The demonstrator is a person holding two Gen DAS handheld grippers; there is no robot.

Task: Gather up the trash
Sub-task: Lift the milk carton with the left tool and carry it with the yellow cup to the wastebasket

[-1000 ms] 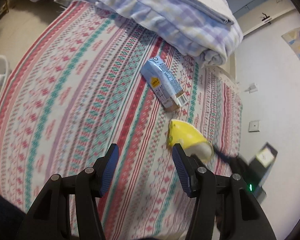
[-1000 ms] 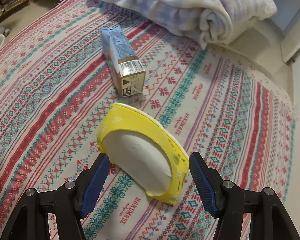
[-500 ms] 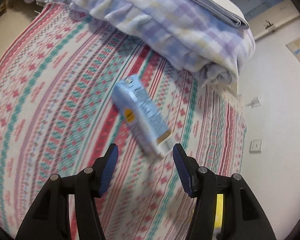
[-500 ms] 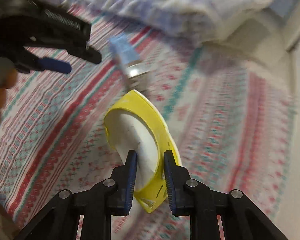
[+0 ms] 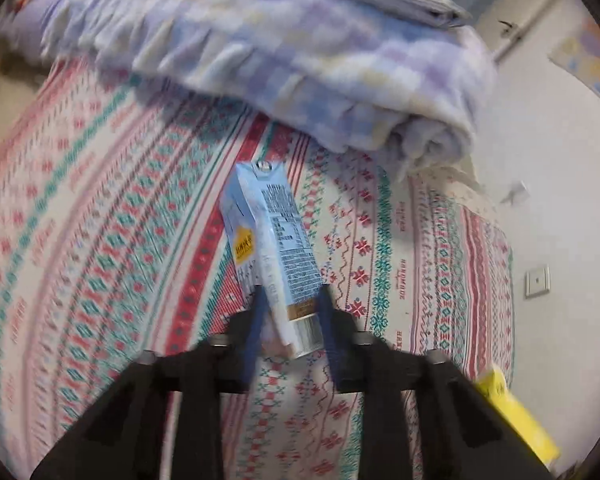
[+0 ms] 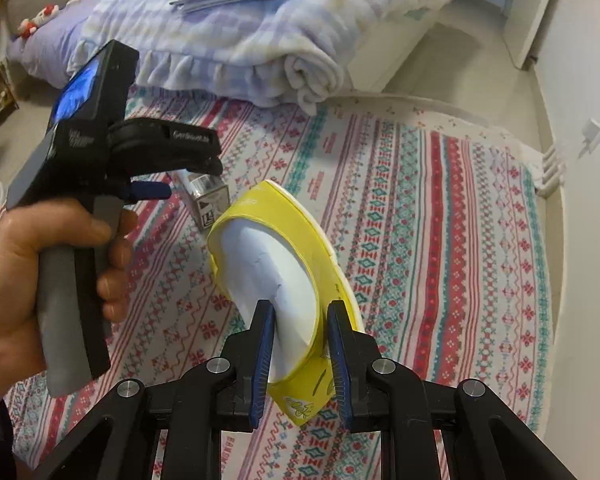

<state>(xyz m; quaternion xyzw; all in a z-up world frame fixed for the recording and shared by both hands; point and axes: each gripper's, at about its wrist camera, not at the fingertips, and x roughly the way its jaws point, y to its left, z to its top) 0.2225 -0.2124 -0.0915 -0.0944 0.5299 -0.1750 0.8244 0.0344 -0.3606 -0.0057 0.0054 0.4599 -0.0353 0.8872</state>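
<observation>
Right wrist view: the right gripper (image 6: 300, 344) pinches a crushed yellow paper cup (image 6: 284, 276), its blue pads pressed on either side of the cup's flattened wall, white inside facing the camera. The cup is held above the patterned bedspread (image 6: 440, 240). To the left, the person's left hand (image 6: 32, 276) grips the handle of the left gripper (image 6: 168, 176), whose fingers reach over the silver end of a light blue drink carton (image 6: 208, 200) lying on the bedspread just behind the cup.

Left wrist view, somewhat blurred: the left gripper (image 5: 290, 308) has its two blue pads on either side of the carton's (image 5: 272, 240) near end, narrowed around it; whether they already press on it I cannot tell. The carton lies lengthwise on the bedspread (image 5: 100, 240), pointing away toward a folded checked blanket (image 5: 280, 52). A yellow edge of the cup (image 5: 516, 416) shows at lower right.
</observation>
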